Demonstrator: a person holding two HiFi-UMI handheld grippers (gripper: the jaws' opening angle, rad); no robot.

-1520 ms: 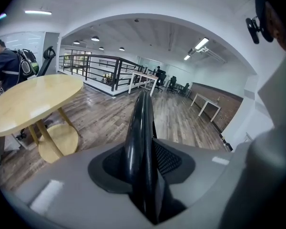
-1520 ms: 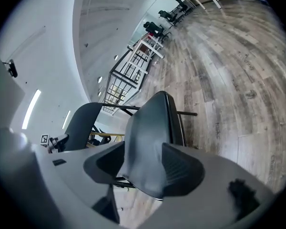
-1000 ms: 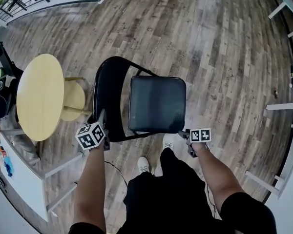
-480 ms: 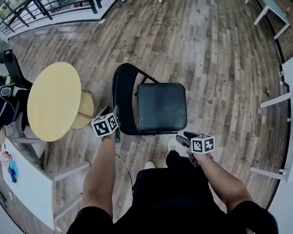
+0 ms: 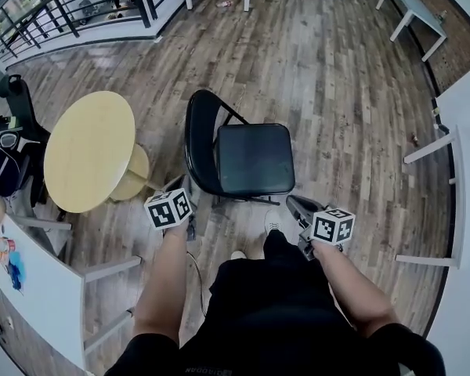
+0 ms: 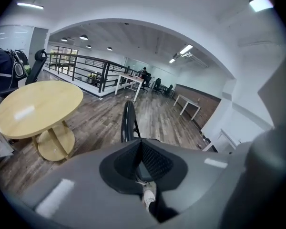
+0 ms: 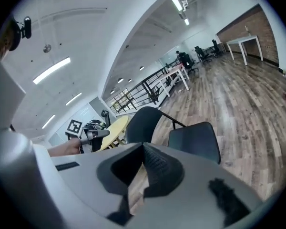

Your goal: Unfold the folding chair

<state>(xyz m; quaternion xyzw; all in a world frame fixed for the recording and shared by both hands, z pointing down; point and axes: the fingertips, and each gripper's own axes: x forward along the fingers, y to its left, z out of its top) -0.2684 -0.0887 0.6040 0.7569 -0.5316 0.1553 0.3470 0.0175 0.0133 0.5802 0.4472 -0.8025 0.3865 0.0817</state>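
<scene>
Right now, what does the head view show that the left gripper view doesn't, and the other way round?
Only the head view shows the person's arms, the right gripper, whose jaws have just been closing with nothing between them, and the folding chair seat from above. Only the left gripper view shows the ceiling lights, plus the left gripper with its shut, empty jaws up close. Both show the chair standing unfolded, the round yellow table, the wooden floor and the black railing.
</scene>
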